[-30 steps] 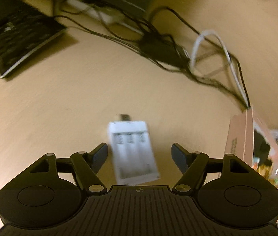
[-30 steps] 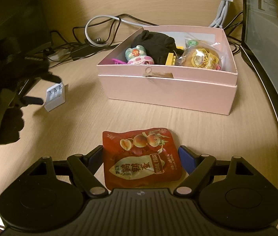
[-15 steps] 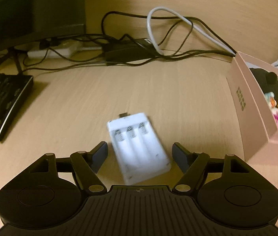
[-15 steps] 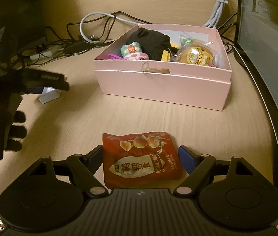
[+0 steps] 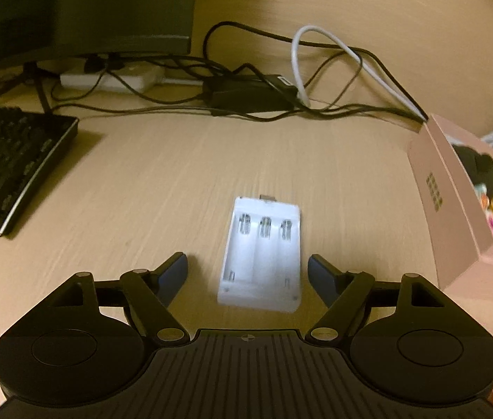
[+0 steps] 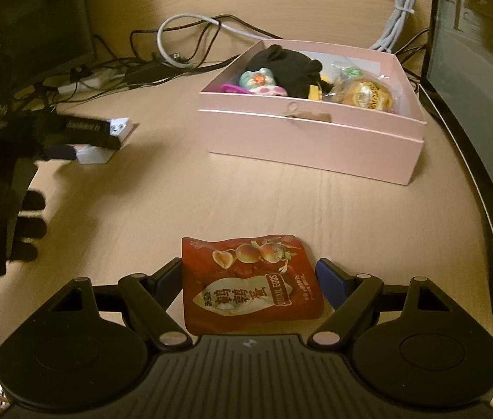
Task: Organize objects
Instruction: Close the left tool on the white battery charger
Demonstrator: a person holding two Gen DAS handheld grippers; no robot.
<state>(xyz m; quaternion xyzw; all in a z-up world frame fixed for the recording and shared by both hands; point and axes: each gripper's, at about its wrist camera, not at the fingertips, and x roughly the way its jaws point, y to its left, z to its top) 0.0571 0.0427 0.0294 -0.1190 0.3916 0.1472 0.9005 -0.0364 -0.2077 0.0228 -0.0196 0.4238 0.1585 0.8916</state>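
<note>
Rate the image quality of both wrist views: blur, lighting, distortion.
Left wrist: warm dim light, white battery charger overexposed and slightly smeared. Right wrist: red quail-egg packet sharp, gloved hand blurred, fisheye bends the desk.

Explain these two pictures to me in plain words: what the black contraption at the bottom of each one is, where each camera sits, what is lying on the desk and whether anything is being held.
There is no robot here. A person holds a two-finger gripper in each hand, and a fisheye camera on each looks forward along its fingers.

The left wrist view shows the left gripper with its jaws open on either side of a white battery charger lying flat on the wooden desk; the pads do not touch it. The jaws have just been opening a little.

The right wrist view shows the right gripper open around a red quail egg packet, also lying on the desk. Whether its pads touch the packet I cannot tell. Beyond it stands a pink box already holding toys and snacks. At the left edge you see the gloved hand with the other gripper.

Nothing is lifted.
</note>
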